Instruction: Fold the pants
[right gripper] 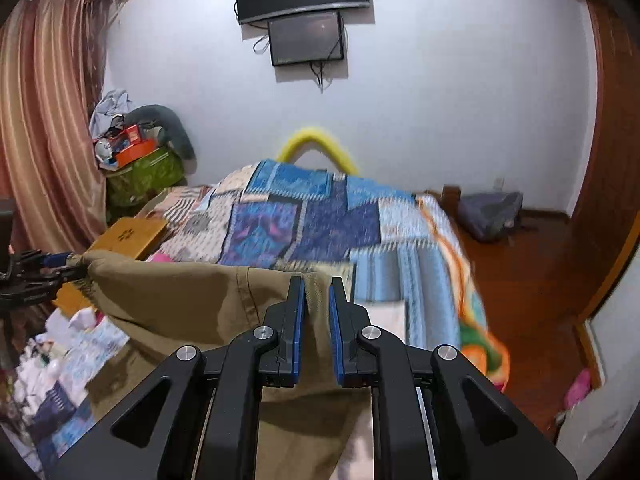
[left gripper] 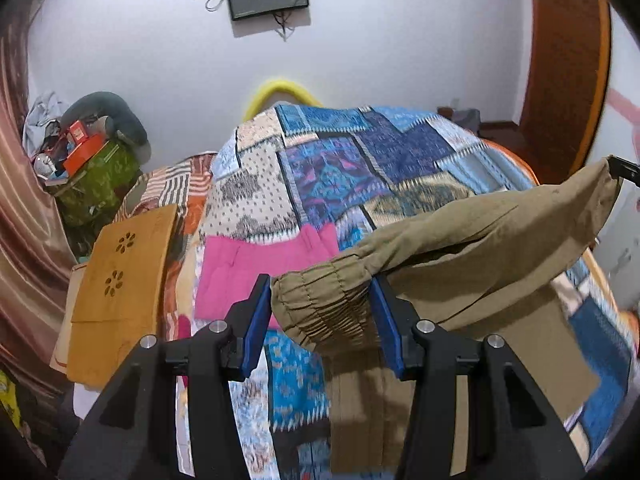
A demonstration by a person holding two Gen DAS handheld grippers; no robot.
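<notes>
Khaki pants (left gripper: 460, 248) hang stretched between my two grippers above a bed with a patchwork quilt (left gripper: 320, 168). My left gripper (left gripper: 322, 284) is shut on the bunched elastic waistband at one end. My right gripper (right gripper: 317, 284) is shut on the waistband's other end, with the cloth (right gripper: 192, 300) hanging down below it. In the left wrist view the right gripper's tip (left gripper: 624, 170) shows at the far right, holding the cloth. In the right wrist view the left gripper (right gripper: 60, 266) shows at the far left, holding the other corner.
A wooden lap tray (left gripper: 120, 292) lies on the bed's left side. A green bag with boxes (left gripper: 96, 176) stands by the curtain (right gripper: 44, 120). Two screens (right gripper: 304, 20) hang on the wall. A grey bag (right gripper: 488, 212) lies on the wooden floor at the right.
</notes>
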